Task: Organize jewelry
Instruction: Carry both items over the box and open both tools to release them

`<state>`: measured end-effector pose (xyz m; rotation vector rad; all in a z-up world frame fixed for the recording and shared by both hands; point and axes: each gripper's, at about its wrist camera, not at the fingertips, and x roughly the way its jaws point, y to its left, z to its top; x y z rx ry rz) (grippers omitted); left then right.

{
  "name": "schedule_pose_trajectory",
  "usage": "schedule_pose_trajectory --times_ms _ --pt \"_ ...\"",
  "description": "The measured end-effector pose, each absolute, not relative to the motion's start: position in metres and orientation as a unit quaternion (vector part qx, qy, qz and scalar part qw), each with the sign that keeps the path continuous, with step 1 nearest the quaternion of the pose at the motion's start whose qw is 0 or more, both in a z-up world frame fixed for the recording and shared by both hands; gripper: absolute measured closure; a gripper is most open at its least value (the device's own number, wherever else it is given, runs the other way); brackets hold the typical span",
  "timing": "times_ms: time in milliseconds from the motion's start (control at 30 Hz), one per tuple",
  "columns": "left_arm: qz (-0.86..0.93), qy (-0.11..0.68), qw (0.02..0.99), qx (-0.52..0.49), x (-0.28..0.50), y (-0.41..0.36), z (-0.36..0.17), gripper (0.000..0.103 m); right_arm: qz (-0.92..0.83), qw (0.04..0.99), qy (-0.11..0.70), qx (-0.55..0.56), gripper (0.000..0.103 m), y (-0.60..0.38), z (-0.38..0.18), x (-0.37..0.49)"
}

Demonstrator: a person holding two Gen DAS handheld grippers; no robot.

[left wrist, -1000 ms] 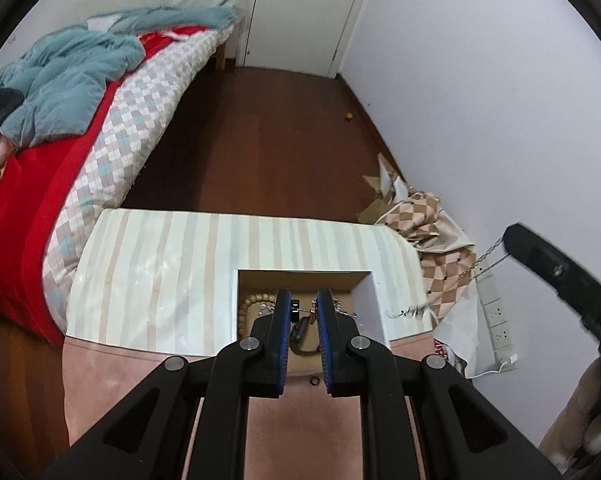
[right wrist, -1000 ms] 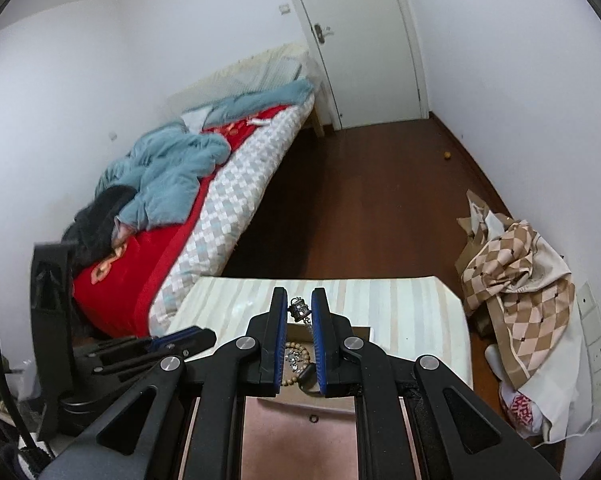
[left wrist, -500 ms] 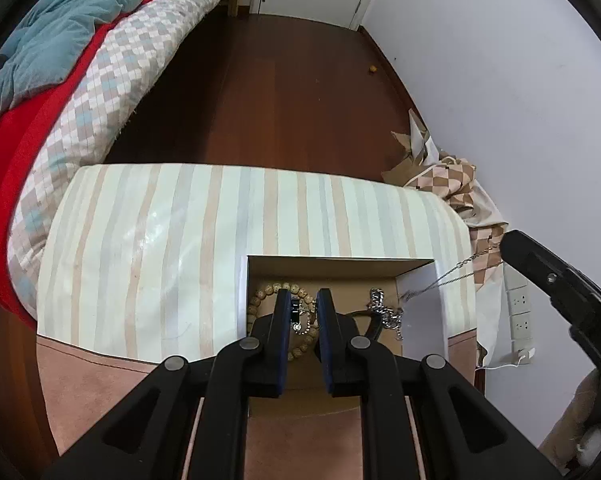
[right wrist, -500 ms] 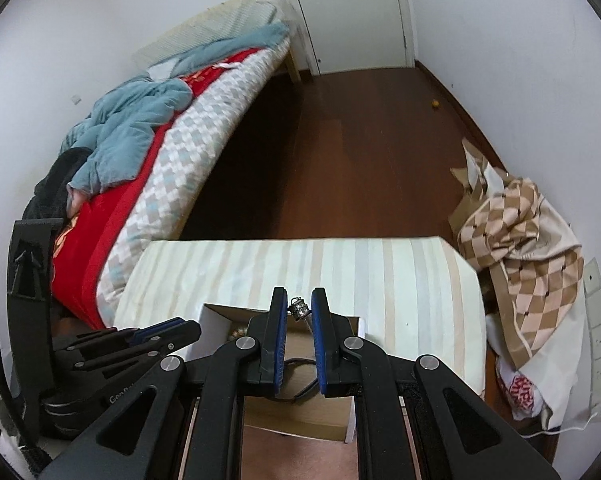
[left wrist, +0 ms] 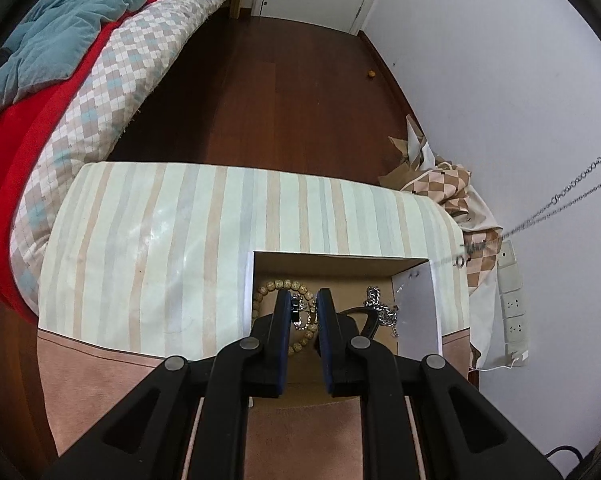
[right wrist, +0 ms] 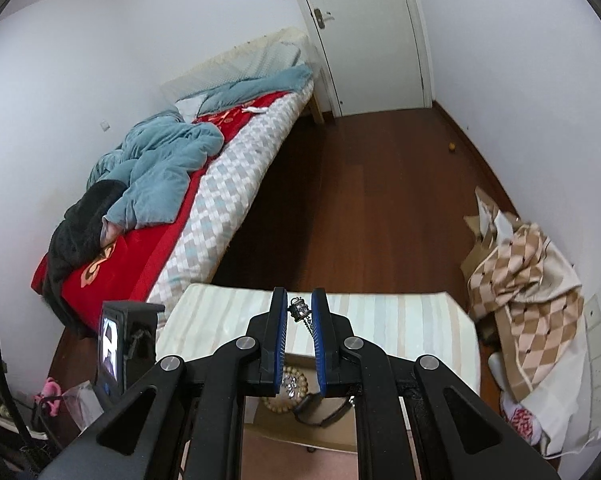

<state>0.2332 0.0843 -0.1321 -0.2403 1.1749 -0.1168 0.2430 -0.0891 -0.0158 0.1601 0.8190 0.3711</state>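
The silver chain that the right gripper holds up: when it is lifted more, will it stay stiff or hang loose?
Probably loose: the chain is made of small links and runs as a thin line from the right gripper down toward the box. It looks light, and may swing. Its free end could catch on the box edge.

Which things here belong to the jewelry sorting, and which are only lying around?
Job:
- cardboard box
- bead bracelet
- silver chain
- small earring
- left gripper
- right gripper

Lying about:
- checkered cloth
- blue blanket
- bed
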Motion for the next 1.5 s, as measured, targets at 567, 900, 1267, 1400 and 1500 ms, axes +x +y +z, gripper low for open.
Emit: schedule_pose_trajectory --times_ms 567,900,1267,1400,1500 --pt "-0.040 0.591 0.799 -0.099 0.250 0.080 -0.169 0.092 0.143 0.856 0.492 0.072 0.090 -0.087 -0.118 0.269" --pt "-0.012 0.607 0.788 -0.104 0.262 0.080 -0.176 0.071 0.139 0.812 0.562 0.067 0.089 -0.091 -0.169 0.291" --pt "0.018 0.594 0.801 -0.073 0.261 0.076 -0.160 0.012 0.124 0.814 0.564 0.058 0.053 -0.104 -0.165 0.283" --pt "0.050 0.578 0.813 -0.048 0.252 0.080 -0.156 0.001 0.107 0.819 0.562 0.031 0.030 -0.106 -0.166 0.271" --pt "0.066 0.566 0.821 -0.031 0.239 0.082 -0.154 0.001 0.086 0.821 0.564 0.002 0.013 -0.104 -0.170 0.258"
